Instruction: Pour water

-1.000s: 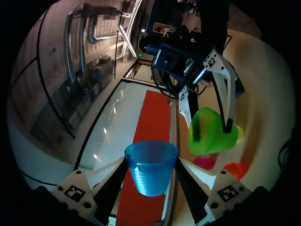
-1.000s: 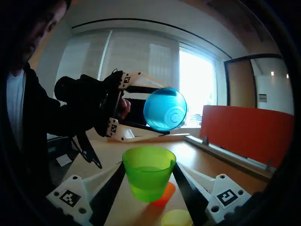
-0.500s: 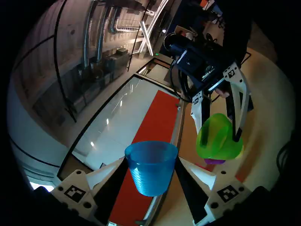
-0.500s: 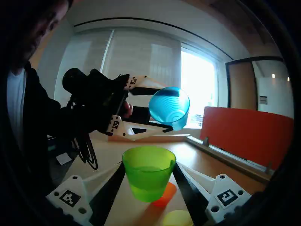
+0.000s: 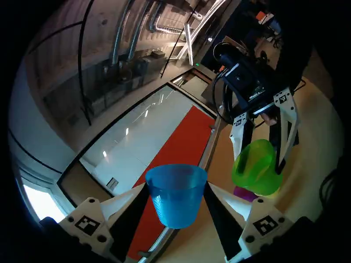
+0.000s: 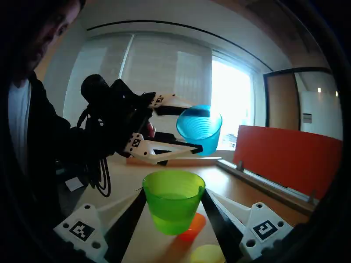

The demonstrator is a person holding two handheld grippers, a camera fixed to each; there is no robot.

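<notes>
My left gripper (image 5: 176,199) is shut on a translucent blue cup (image 5: 176,195), which looks empty. In the right gripper view that blue cup (image 6: 199,128) hangs in the air above and behind the green cup, nearly upright, held by the left gripper (image 6: 193,129). My right gripper (image 6: 174,208) is shut on a translucent green cup (image 6: 173,200) with water in its lower part. From the left gripper view the green cup (image 5: 258,167) appears to the right, mouth toward me, between the right gripper's fingers (image 5: 239,136).
A wooden table (image 6: 131,175) lies below, with an orange cup (image 6: 193,225) and a yellow cup (image 6: 206,254) on it; a purple cup (image 5: 243,193) sits under the green one. An orange partition (image 6: 289,153) borders the table. A person in a dark sleeve (image 6: 57,131) stands left.
The left gripper has turned the blue cup back from tipped toward upright, raising its mouth. The green cup with its water has stayed still in the right gripper.
</notes>
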